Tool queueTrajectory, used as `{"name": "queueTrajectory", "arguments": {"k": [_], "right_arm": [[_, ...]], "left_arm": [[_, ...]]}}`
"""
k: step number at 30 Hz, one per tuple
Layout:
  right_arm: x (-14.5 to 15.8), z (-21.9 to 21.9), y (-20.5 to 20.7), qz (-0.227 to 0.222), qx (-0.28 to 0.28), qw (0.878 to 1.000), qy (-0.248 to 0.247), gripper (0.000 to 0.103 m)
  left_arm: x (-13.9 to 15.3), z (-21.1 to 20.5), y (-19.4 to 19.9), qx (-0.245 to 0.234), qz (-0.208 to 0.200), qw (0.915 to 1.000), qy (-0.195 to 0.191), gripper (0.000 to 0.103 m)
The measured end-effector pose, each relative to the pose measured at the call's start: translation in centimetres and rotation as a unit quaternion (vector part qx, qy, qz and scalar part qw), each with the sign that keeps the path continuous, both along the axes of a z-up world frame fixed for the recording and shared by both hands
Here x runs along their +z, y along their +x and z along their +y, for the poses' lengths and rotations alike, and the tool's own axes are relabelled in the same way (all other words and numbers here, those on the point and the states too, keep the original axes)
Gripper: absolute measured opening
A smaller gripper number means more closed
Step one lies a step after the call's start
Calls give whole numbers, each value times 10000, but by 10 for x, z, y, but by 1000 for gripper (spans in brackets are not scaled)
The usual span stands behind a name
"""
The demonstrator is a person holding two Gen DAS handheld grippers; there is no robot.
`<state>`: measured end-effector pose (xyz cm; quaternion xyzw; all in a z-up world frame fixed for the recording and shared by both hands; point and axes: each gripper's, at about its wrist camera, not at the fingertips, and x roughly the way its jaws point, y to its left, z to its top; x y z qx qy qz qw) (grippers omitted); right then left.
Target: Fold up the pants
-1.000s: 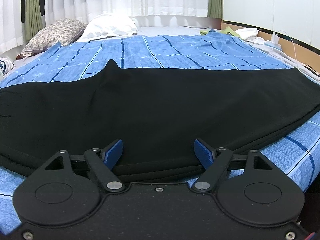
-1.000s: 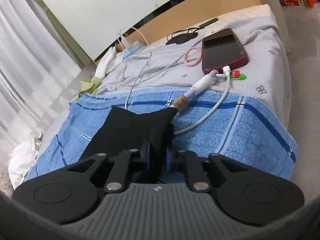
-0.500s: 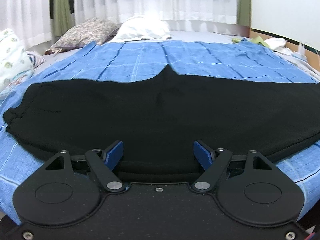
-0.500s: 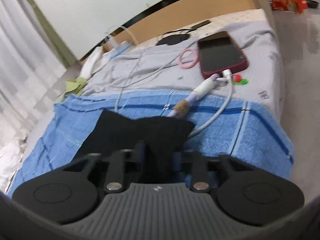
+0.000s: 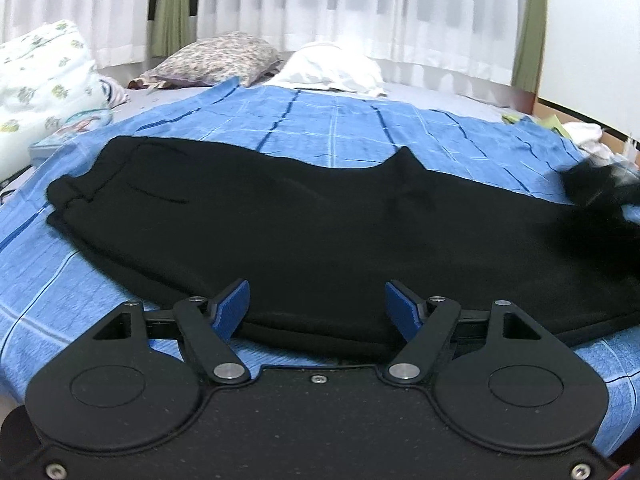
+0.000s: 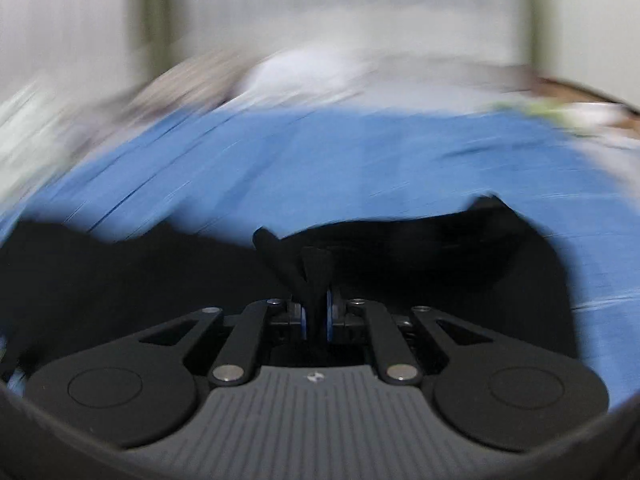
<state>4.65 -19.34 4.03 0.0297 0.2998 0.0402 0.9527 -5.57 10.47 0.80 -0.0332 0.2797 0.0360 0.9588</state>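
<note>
We've got the right gripper (image 6: 316,322) fingers pinching the black pants (image 5: 320,232); left gripper (image 5: 318,306) fingers spread wide over the near edge, gripping nothing.

Bed (image 5: 420,94) w/ blue checked blanket (image 5: 320,128) carries black pants (image 5: 320,220), two pillows (image 5: 216,58) at far end, maybe clothes far right.

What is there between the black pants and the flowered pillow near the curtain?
Only the blue checked blanket lies between the black pants and the flowered pillow; nothing else rests on that stretch. The left wrist view shows this clearly.
</note>
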Motion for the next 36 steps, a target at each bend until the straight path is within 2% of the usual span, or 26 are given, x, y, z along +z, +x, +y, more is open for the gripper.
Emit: {"name": "queueTrajectory", "arguments": {"k": [2,3,6,9,11,12,14,17,19,24,28,31,33,36], "right_arm": [[-22,38,3,227,546,9982,-86,13],[-28,51,0,205,701,9973,-58,14],[-27,72,-12,-7,855,9952,-474,16],[-22,70,-26,33,1106,9935,-273,35],[-19,62,-40,23,1236,9922,-125,52],[-17,58,-46,2,1290,9916,-80,54],[-12,51,-62,-84,1279,9917,-82,67],[-5,37,-88,-262,1003,9943,-264,79],[-5,26,-103,-356,651,9962,-453,82],[-16,-4,-127,-302,-405,9931,-1055,83],[-22,-20,-140,-274,-996,9839,-1455,88],[-28,-26,-142,-199,-1231,9775,-1703,88],[-33,-29,-141,-115,-1396,9736,-1801,89],[-37,-44,-141,76,-1992,9641,-1753,90]], "left_arm": [[0,4,-4,19,-5,10000,-24,73],[1,5,-6,25,-17,10000,-16,73],[3,6,-9,6,-40,10000,-15,73],[6,3,-7,-40,-75,9999,-80,73],[10,0,-3,-89,-128,9998,-138,73],[12,-2,-2,-128,-164,9996,-164,73],[17,-8,2,-245,-233,9992,-204,74],[23,-23,8,-517,-241,9978,-334,75],[24,-35,14,-750,-159,9960,-453,75],[20,-71,29,-1174,119,9904,-719,77],[11,-89,44,-1108,474,9887,-886,77],[4,-93,50,-927,711,9874,-1066,77],[3,-91,52,-825,731,9878,-1097,77],[8,-82,45,-680,669,9889,-1142,77]]}}
